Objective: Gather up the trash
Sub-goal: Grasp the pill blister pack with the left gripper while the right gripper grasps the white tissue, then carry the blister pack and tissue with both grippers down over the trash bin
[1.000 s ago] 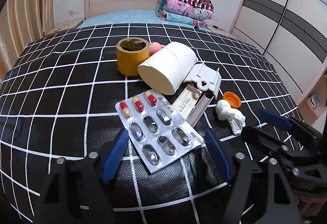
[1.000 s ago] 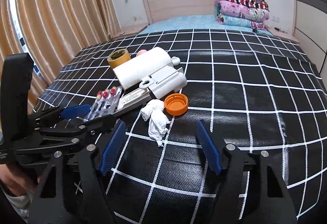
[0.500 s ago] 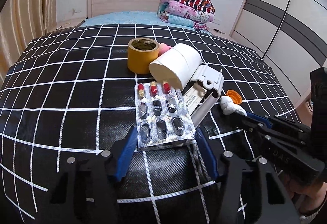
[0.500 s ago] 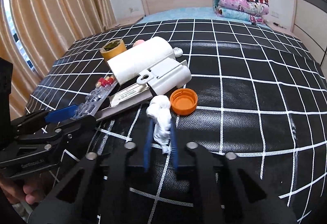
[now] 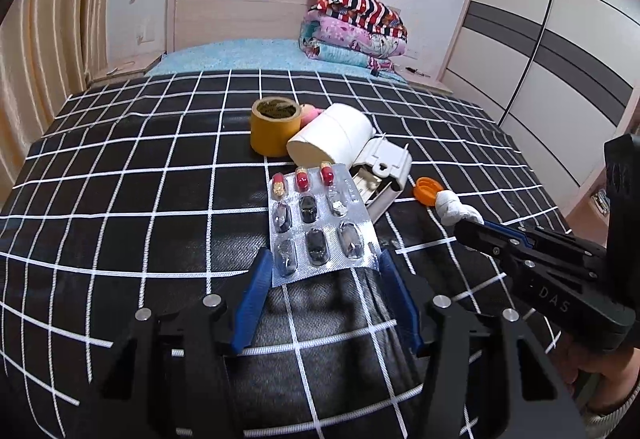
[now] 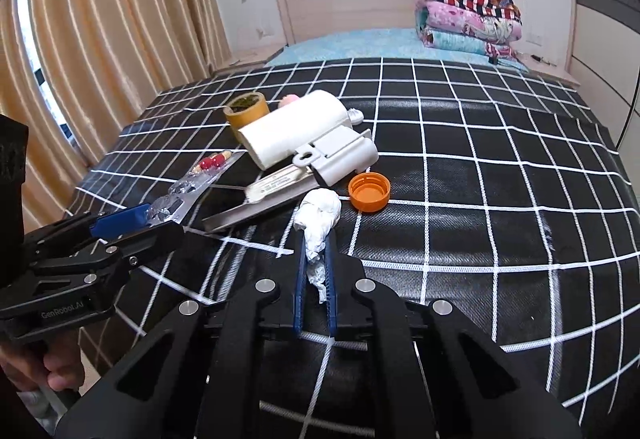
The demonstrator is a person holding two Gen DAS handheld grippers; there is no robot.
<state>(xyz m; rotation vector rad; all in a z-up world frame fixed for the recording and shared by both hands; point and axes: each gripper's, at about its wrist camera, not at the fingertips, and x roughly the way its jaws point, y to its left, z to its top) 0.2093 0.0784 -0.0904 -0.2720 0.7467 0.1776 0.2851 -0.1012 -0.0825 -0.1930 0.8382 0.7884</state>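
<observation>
A crumpled white tissue [image 6: 318, 217] lies on the black checked bedspread [image 6: 480, 199], and my right gripper [image 6: 314, 267] is shut on its near end. The tissue also shows in the left wrist view [image 5: 456, 207], with my right gripper [image 5: 482, 229] on it. A silver pill blister [image 5: 320, 225] with three red capsules lies in front of my left gripper [image 5: 322, 271], which is open, its blue fingers either side of the blister's near edge. In the right wrist view the blister [image 6: 188, 187] is seen edge-on beside my left gripper [image 6: 128, 219].
An orange bottle cap [image 6: 369, 192], a white paper roll [image 6: 296, 129], a yellow tape roll [image 6: 246, 109], a white plastic holder with a metal strip [image 6: 340, 157] and a small pink object [image 6: 289, 101] lie clustered mid-bed. Folded blankets [image 6: 468, 15] are stacked by the headboard. Curtains hang left, a wardrobe [image 5: 552, 51] stands right.
My right gripper moved forward and closed on the tissue. My left gripper advanced to the blister and its fingers narrowed around its near edge.
</observation>
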